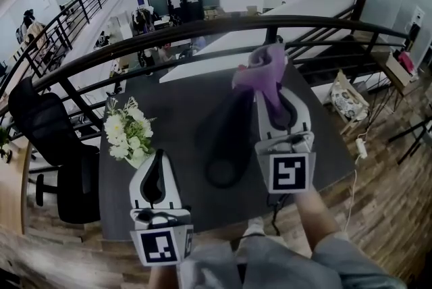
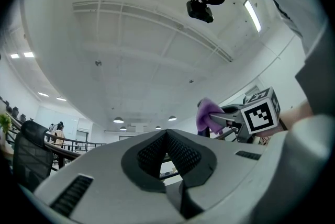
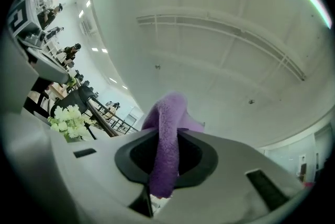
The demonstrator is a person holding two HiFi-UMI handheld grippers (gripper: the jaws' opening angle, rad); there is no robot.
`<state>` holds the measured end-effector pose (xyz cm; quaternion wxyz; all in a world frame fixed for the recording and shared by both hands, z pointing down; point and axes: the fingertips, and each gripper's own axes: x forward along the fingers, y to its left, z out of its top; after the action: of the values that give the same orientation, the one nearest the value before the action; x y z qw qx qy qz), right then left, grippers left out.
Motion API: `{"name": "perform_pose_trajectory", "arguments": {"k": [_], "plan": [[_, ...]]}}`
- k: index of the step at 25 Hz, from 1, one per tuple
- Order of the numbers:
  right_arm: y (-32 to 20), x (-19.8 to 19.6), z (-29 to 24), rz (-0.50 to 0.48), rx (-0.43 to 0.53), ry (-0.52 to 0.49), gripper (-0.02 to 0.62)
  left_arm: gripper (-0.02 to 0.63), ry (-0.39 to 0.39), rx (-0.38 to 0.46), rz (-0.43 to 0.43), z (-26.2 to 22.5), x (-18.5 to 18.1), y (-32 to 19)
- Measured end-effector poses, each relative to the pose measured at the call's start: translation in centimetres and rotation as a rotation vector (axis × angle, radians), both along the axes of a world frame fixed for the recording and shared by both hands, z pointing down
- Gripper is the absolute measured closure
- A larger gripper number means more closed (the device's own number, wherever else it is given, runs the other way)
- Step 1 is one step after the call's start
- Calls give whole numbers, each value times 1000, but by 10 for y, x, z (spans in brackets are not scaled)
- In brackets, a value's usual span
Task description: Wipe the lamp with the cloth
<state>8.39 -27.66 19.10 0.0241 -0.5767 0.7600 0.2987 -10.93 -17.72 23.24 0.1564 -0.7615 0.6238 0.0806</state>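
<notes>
Well, I'm over a dark grey table at centre frame, with a black railing across the top. My right gripper clamps the purple cloth, upper right of the black lamp. My left gripper, lower left beside white flowers, is closed on nothing.

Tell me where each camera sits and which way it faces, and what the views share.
Head view: on the person's head, looking steeply down at the table, lamp and flowers; the left gripper, right gripper and sleeves show.
Left gripper view: on the left gripper, tilted up at the ceiling; its closed, empty jaws show.
Right gripper view: on the right gripper, also facing the ceiling; its jaws clamp the cloth.
Shared: the cloth appears in all three.
</notes>
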Motion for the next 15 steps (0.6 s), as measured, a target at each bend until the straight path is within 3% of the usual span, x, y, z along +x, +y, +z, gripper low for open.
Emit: {"name": "perform_pose_trajectory", "arguments": {"k": [7,15], "plan": [[-7,25,-13,0,64,-23,543,601,1,-12,-5,2,9,-9],[-8,28,26,-64,0,-55,543,601,6,-54,-13,15,15,-16]]}}
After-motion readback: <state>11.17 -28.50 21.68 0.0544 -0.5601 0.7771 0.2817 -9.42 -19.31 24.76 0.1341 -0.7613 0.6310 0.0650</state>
